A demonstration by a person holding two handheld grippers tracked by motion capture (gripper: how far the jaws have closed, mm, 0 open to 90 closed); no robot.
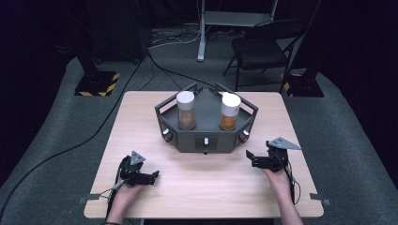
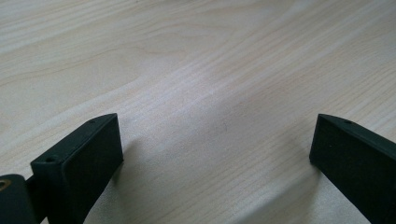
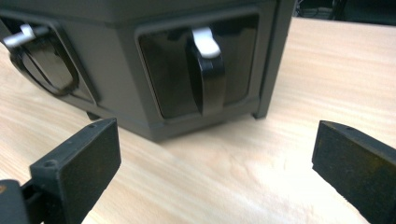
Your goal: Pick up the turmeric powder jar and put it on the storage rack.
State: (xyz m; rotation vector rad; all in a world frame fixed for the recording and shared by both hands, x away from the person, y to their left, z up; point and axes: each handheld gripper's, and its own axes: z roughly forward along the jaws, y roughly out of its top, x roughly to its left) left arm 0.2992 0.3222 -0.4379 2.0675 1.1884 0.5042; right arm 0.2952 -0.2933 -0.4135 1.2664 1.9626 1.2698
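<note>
A dark grey six-sided stand sits at the middle back of the wooden table. Two white-lidded jars stand upright on it: the left jar holds brown contents, the right jar orange. Its front faces carry knobs. My left gripper lies low at the front left, open over bare wood. My right gripper is open just off the stand's right front corner, empty, and faces a black lever with a white tip. A second knob shows at the left of the right gripper view.
Behind the table on the grey floor stand a black folding chair, a metal post, and two bases with yellow-black stripes. Cables run across the floor. Bare wood lies between the two grippers.
</note>
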